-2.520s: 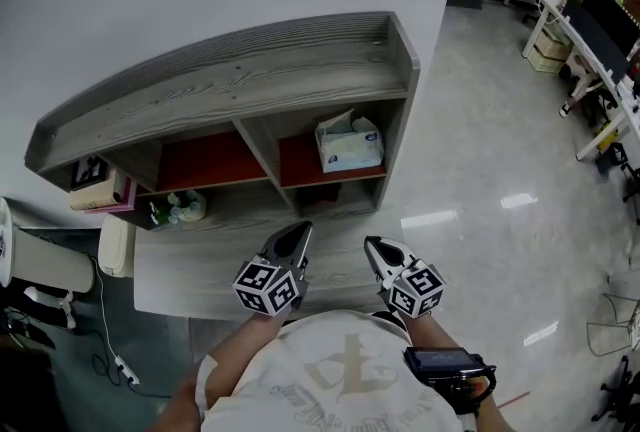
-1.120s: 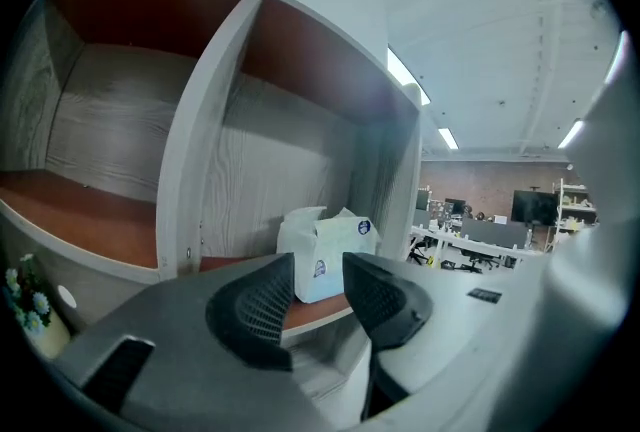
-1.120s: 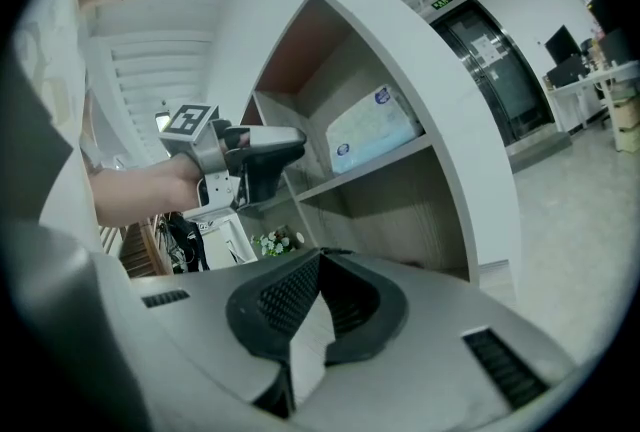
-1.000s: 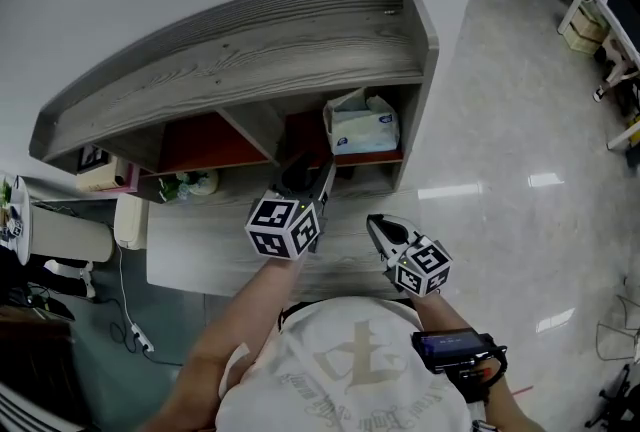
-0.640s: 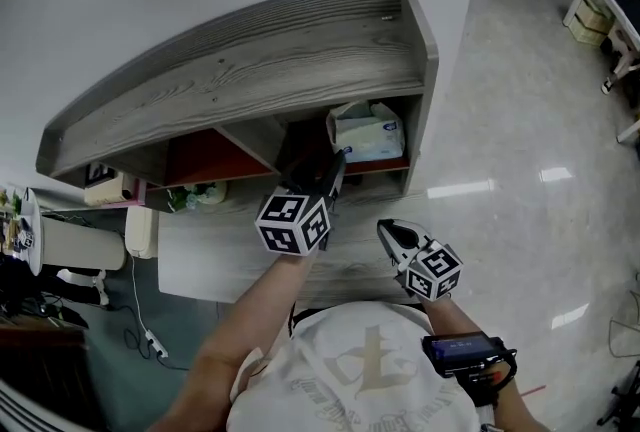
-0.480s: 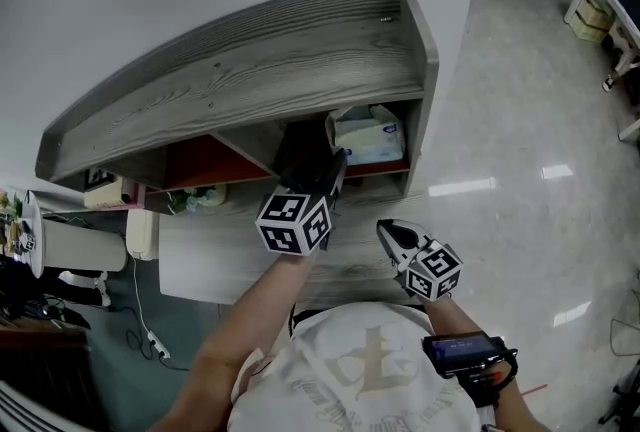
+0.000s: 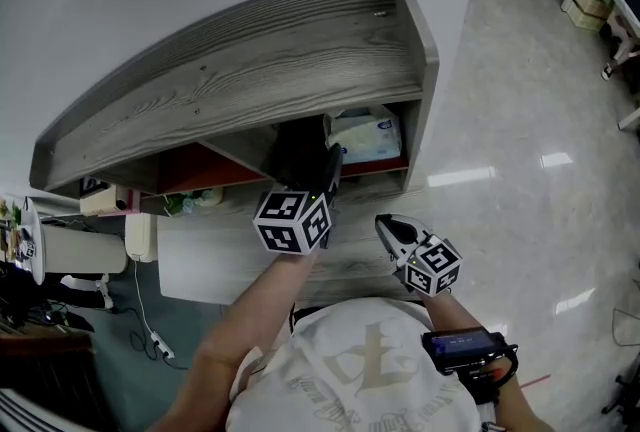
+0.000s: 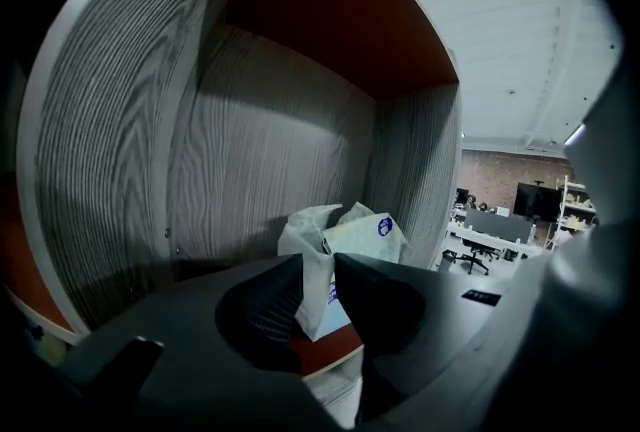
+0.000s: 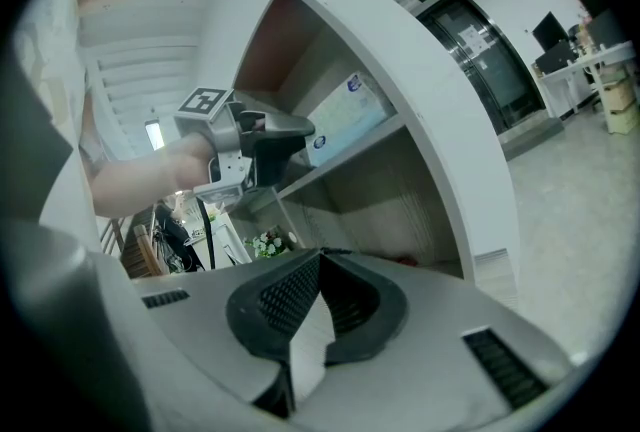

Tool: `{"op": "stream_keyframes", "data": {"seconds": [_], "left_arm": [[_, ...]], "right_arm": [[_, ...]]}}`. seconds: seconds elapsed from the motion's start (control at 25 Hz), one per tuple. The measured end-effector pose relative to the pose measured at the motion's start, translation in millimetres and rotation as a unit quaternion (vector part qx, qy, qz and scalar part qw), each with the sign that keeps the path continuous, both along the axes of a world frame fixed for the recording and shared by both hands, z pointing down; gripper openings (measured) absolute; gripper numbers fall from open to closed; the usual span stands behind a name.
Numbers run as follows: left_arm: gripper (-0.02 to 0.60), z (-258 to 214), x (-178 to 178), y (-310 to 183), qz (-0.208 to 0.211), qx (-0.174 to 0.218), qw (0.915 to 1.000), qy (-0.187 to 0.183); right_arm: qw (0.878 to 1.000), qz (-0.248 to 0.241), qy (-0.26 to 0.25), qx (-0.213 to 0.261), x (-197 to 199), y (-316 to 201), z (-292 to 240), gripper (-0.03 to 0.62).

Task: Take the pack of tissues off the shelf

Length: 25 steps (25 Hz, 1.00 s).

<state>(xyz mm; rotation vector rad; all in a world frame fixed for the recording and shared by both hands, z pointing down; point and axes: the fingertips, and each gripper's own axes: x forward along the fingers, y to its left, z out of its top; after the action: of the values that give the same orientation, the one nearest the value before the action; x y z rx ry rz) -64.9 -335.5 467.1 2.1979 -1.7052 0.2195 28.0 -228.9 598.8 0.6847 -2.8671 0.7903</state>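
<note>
The pack of tissues [image 7: 368, 134] lies in the right compartment of the grey wooden shelf [image 7: 250, 60], on its red board. My left gripper [image 7: 330, 160] reaches into that compartment at the pack's left end. In the left gripper view the jaws of my left gripper [image 8: 318, 270] are closing, with the white wrapper of the pack [image 8: 350, 242] showing in the narrow gap between them; I see no firm pinch. My right gripper [image 7: 386, 223] hovers shut over the desk in front of the shelf, holding nothing. The right gripper view shows the pack [image 9: 345, 115] from the side.
A grey desk top [image 7: 200, 260] runs under the shelf. A small plant [image 7: 198, 201] and a pink book [image 7: 100, 202] sit in the left compartments. A white chair [image 7: 60, 245] stands at the left. Glossy floor [image 7: 520, 120] opens to the right, with office desks beyond.
My left gripper has pushed forward from the desk into the right compartment, up to the pack. The right gripper has stayed about where it was.
</note>
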Motion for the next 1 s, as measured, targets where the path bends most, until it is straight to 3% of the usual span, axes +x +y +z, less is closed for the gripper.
{"op": "stream_keyframes", "data": {"seconds": [0.28,0.32,1.0], "left_arm": [[0.082,-5,-4,3,-0.005,0.021,0.9997,-0.01],[0.051,-5,-5,4,-0.005,0.022,0.9997,-0.012],[0.035,-18,-11,19,-0.011,0.054,0.9985,-0.004]], "right_arm": [[1.0,-0.003,0.004,0.0,-5,1,1,0.005],[1.0,-0.004,0.004,0.0,-5,1,1,0.005],[1.0,-0.007,0.011,0.005,-7,11,1,0.005]]}}
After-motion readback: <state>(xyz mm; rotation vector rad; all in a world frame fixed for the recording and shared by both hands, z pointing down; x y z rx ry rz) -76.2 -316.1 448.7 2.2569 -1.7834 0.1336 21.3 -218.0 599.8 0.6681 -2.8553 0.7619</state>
